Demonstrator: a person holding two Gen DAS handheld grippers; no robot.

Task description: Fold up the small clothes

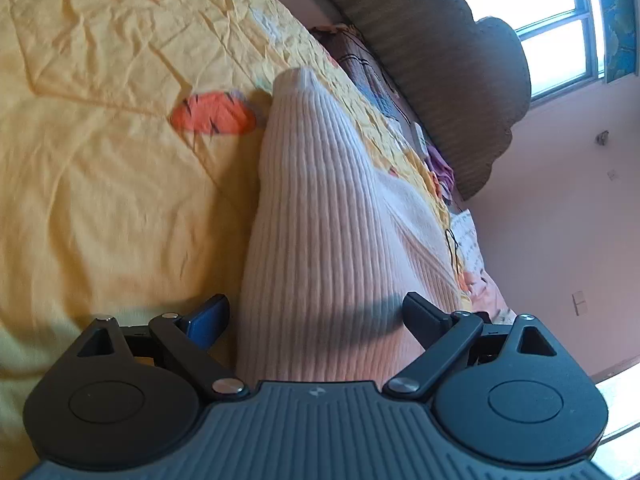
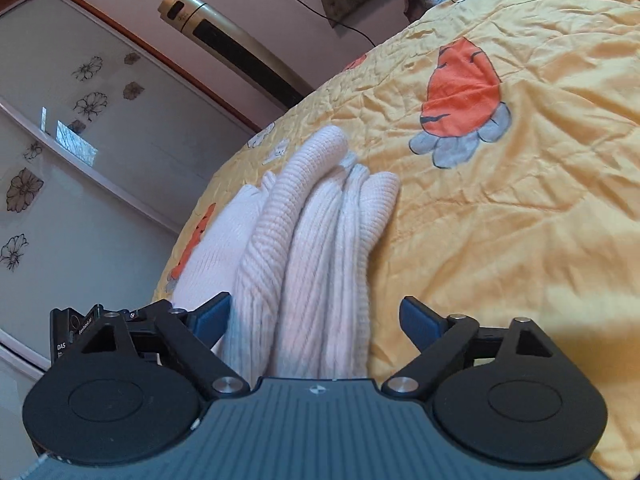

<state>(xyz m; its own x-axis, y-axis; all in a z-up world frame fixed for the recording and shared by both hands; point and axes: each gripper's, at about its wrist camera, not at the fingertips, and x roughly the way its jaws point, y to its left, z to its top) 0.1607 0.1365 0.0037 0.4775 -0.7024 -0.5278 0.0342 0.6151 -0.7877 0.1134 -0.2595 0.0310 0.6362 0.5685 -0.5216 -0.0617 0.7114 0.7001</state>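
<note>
A white ribbed knit garment [image 1: 316,216] lies on a yellow bedspread [image 1: 100,160]. In the left wrist view it stretches away from me as one long smooth panel. My left gripper [image 1: 316,312] is open, with the fabric lying between its spread fingers. In the right wrist view the same garment [image 2: 312,240] is bunched into several long folds. My right gripper [image 2: 316,316] is open too, jaws wide on either side of the folds' near end. Neither gripper pinches the cloth.
The bedspread [image 2: 520,220] has orange and grey cartoon prints [image 2: 460,92]. A brown padded headboard [image 1: 440,60] and pillows stand at the bed's far end. A window [image 1: 560,20] is beyond. A tall gold tower unit [image 2: 240,44] and wardrobe doors [image 2: 80,140] stand beside the bed.
</note>
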